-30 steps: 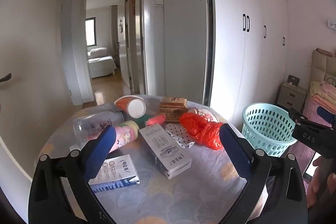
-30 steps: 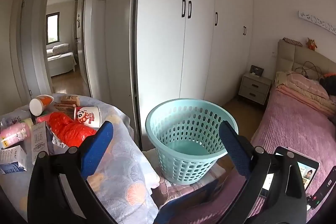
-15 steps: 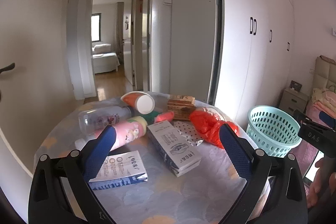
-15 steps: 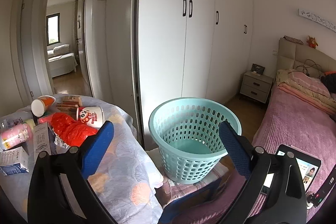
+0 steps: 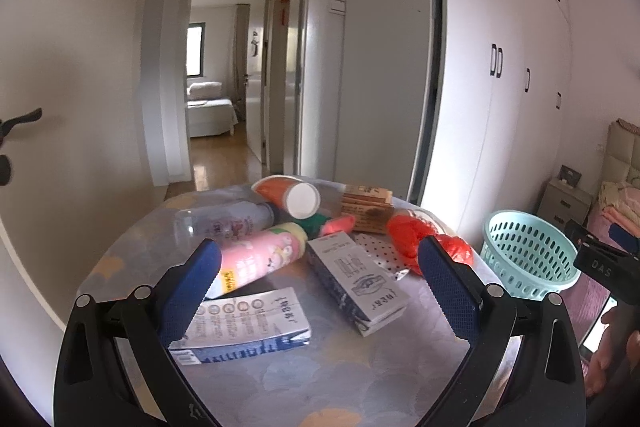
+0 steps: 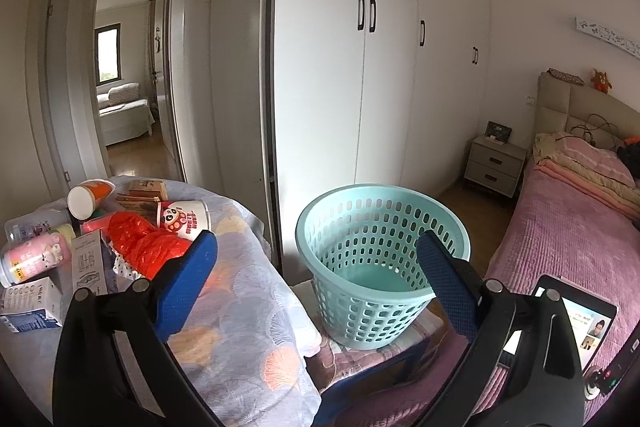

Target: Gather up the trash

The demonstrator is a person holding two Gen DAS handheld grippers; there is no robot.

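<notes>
Littering table (image 5: 360, 379): two cartons (image 5: 356, 279), two bottles (image 5: 260, 259).

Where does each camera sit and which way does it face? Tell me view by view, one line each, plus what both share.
Left wrist: rides the left hand-held gripper, open, facing the cluttered round table; the right hand-held gripper's body and a hand show at the right edge.
Right wrist: rides the right hand-held gripper, open, facing the teal basket beside the table, bed to the right.
Shared: basket, red plastic bag, cartons, wardrobe, doorway.
</notes>
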